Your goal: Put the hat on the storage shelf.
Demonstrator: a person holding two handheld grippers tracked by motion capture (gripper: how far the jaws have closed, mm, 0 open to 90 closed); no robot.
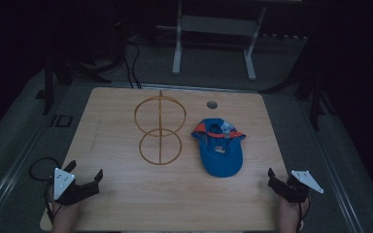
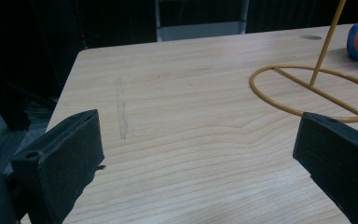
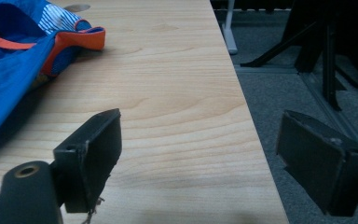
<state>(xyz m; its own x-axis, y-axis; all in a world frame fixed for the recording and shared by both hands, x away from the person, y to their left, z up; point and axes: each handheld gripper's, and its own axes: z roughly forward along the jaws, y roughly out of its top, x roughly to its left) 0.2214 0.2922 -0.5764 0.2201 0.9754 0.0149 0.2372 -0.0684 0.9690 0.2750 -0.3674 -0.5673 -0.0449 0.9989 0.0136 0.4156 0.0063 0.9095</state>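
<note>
While both grippers are being held at the near table (image 1: 126,204) corners, the left gripper (image 1: 85,174) at 7 o'clock and the right gripper (image 1: 279,180) at 5 o'clock are being kept released, jaws spread with nothing between. Nearest the right gripper, the blue cap (image 1: 220,145) is lying upside down at 2 o'clock of centre, beside the yellow wire stand (image 1: 160,131).

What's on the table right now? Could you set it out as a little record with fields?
surface: wooden table
stand: yellow wire stand, upright, round base ring flat on the table, left of the cap
cap: blue cap with orange trim, lying inside up, apart from the stand
left hand-held gripper: near left edge, jaws open, holding nothing
right hand-held gripper: near right edge, jaws open, holding nothing
hole: small round hole behind the cap
</note>
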